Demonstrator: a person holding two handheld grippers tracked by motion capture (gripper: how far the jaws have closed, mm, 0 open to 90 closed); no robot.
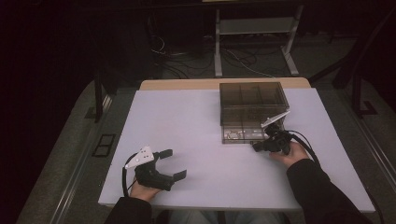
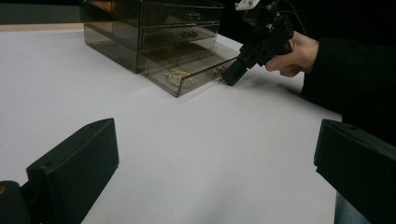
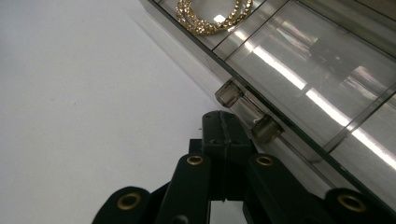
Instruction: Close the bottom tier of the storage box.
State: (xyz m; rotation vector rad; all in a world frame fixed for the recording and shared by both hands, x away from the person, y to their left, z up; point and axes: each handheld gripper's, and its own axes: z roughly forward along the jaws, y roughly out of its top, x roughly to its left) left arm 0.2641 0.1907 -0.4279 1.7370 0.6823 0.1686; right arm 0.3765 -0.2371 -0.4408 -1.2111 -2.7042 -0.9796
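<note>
The drawer [image 2: 187, 70] is the bottom one of the smoked box [image 1: 252, 109], and it sits pulled out toward you, front edge over the white table [image 1: 196, 140]. The box stands at the far right of the table's middle, with 3 drawer levels visible in the left gripper view.

The handle [image 3: 247, 112] is a clear bar on 2 stubs on the drawer front. In the right gripper view it lies just ahead and slightly to the side of your jaw tips, very close; I can't tell if it's touching.

Gold bracelets [image 3: 212, 14] lie inside the open drawer, in a compartment off to one side of the handle. They also show in the left gripper view through the drawer wall [image 2: 175, 75].

Your right gripper [image 3: 224, 140] is clenched, jaws pressed flat together with nothing between them. In the high view it sits at the drawer's front right corner [image 1: 258, 147], tips pointing at the drawer front. Your right hand [image 1: 290, 151] rests on the table behind it.

Your left gripper [image 1: 168, 163] is released, jaws wide apart and empty. It sits at the near left of the table, well apart from the box, pointing across toward the drawer. Your left hand [image 1: 142, 189] is at the table's near edge.
</note>
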